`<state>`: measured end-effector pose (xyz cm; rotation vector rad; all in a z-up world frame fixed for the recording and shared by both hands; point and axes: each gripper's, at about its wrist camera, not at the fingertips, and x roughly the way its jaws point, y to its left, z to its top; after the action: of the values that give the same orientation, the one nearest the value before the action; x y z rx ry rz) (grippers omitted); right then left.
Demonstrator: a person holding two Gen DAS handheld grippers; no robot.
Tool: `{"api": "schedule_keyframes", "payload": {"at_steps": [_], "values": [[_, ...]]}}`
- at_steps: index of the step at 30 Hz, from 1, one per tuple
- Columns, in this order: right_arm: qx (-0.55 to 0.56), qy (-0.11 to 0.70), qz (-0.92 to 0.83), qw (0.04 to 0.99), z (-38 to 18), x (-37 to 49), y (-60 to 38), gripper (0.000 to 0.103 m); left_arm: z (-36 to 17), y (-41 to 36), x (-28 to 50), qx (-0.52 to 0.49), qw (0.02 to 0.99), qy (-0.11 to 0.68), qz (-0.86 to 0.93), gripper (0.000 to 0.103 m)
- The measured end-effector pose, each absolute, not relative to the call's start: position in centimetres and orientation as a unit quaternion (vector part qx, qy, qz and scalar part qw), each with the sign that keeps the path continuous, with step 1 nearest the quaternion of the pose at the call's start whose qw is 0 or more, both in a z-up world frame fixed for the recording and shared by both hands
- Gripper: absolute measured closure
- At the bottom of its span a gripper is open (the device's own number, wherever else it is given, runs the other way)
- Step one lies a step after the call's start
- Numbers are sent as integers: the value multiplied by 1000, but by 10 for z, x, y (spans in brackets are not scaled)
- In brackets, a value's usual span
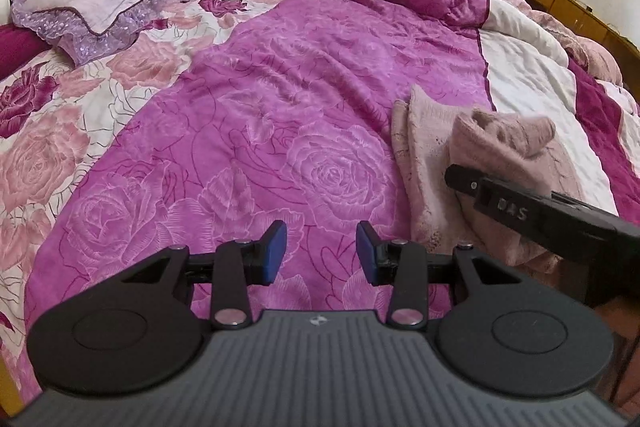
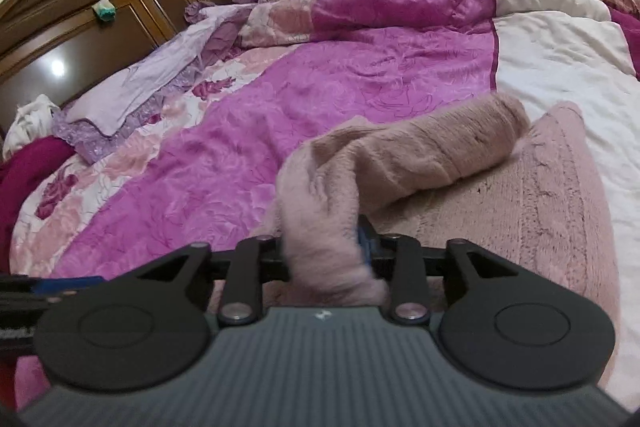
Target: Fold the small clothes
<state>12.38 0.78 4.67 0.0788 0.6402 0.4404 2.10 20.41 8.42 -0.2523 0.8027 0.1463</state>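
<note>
Your right gripper (image 2: 326, 259) has the dusty-pink fuzzy garment (image 2: 420, 163) bunched between its fingers; cloth hides the pads, so you cannot tell whether they clamp it or merely surround it. The garment lies on the bed, on the magenta rose bedspread (image 2: 248, 131) beside its white panel (image 2: 560, 67). One rolled end is draped back across the flatter part of the same fabric.

Your left gripper (image 1: 321, 253) hovers over the bedspread with its blue fingers apart and nothing between them, well to the side of the garment.

The main risk is the fold coming undone. If the right fingers let go while the rolled end is still propped up, it will likely tumble off and leave a lump, not a flat layer. The plush pile may also cling to the pads and drag the layer along as you pull away. With the left gripper holding nothing down, the lower layer could slide on the smooth bedspread.
</note>
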Motion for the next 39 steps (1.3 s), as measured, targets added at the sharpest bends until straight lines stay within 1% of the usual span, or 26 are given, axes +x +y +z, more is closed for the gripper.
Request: {"api": "schedule_keyframes", "payload": {"at_steps": [3,9,14,20,21,23,24,27,31,37,39], "values": [[80,312,226,919,54,113,-5,60,87,203,22,-115,912,387,72,57],[133,293,250,913,66,81,-31,60,100,196,27,-116,918,374,59,57],[140,270,233,924,78,68,-55,59,120,175,41,-89,929,357,29,57],[148,250,182,939,83,73,-84,59,139,140,66,-55,938,341,-33,56],[152,253,171,940,82,75,-89,59,139,134,72,-49,938,341,-39,53],[165,259,149,940,78,80,-100,59,137,121,81,-35,939,339,-48,45],[171,259,142,940,76,81,-105,59,136,115,86,-26,940,337,-53,43],[181,260,123,940,72,84,-117,59,127,96,104,4,935,343,-91,42],[193,264,112,938,66,87,-127,59,109,77,132,4,919,372,-133,42],[196,271,112,936,59,90,-128,59,78,65,166,61,918,378,-104,42],[196,274,112,935,57,91,-129,59,71,72,174,57,919,379,-88,42]]}}
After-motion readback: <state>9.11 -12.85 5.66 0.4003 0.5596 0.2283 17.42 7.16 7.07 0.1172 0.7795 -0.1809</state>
